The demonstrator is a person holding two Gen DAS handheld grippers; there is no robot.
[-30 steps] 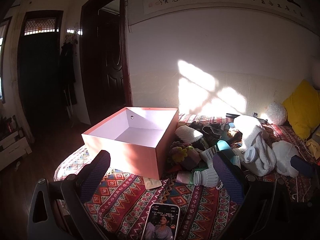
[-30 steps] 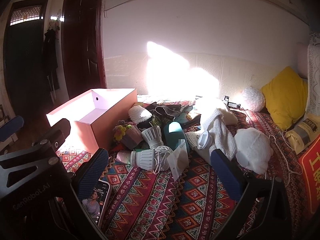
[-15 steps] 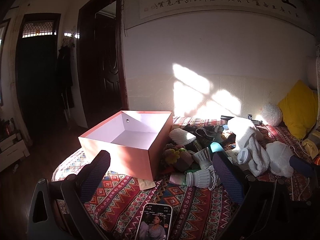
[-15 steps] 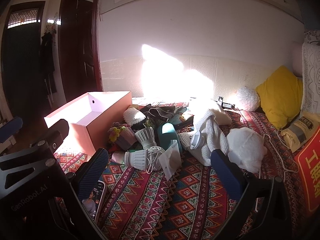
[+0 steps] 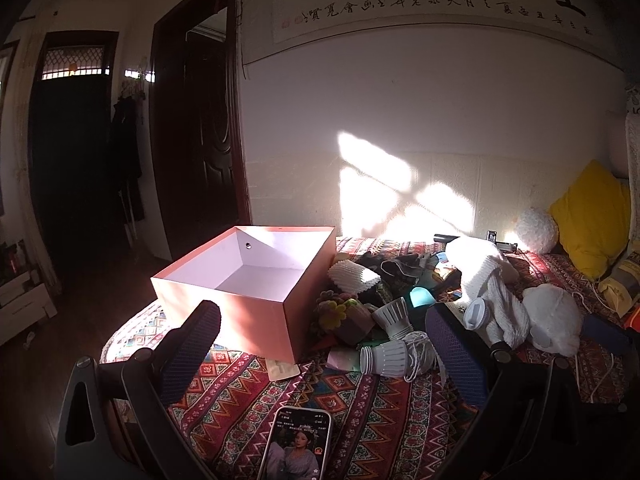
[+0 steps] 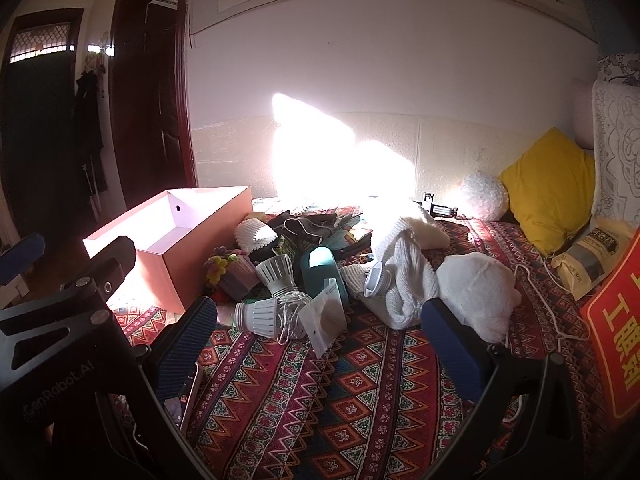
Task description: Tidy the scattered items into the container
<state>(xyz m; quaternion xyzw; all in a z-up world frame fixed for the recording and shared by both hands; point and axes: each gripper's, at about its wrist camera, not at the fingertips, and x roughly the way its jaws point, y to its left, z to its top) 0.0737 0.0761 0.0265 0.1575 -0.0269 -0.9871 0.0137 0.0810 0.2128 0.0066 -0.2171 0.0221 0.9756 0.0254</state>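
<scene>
Your left tool (image 5: pixel 320 344) hangs above the patterned blanket (image 5: pixel 392 412) with its two fingers spread wide and nothing between them; your right tool (image 6: pixel 320 340) is likewise spread wide and empty, hovering over the same cloth. The pink box (image 5: pixel 256 280) sits open-topped at the left end of the bed, its white inside bare as far as the views show. Just to its right lies the pile of scattered things: a ribbed white cup (image 5: pixel 354 276) on its side against the box's far corner, a small flower pot (image 5: pixel 348 316) touching the box's near corner, a white bulb (image 5: pixel 394 316) tilted upward and a second white bulb (image 5: pixel 384 358) lying flat beside a coil of white cord (image 6: pixel 294 308). A teal slipper (image 6: pixel 322 270) stands behind them, with dark gloves (image 6: pixel 308 226) further back. A white knitted garment (image 6: pixel 404 276) and a white plush lump (image 6: pixel 476 292) lie to the right. A lit phone (image 5: pixel 298 444) lies on the blanket just below your left tool. A yellow cushion (image 6: pixel 548 188) leans at the far right
</scene>
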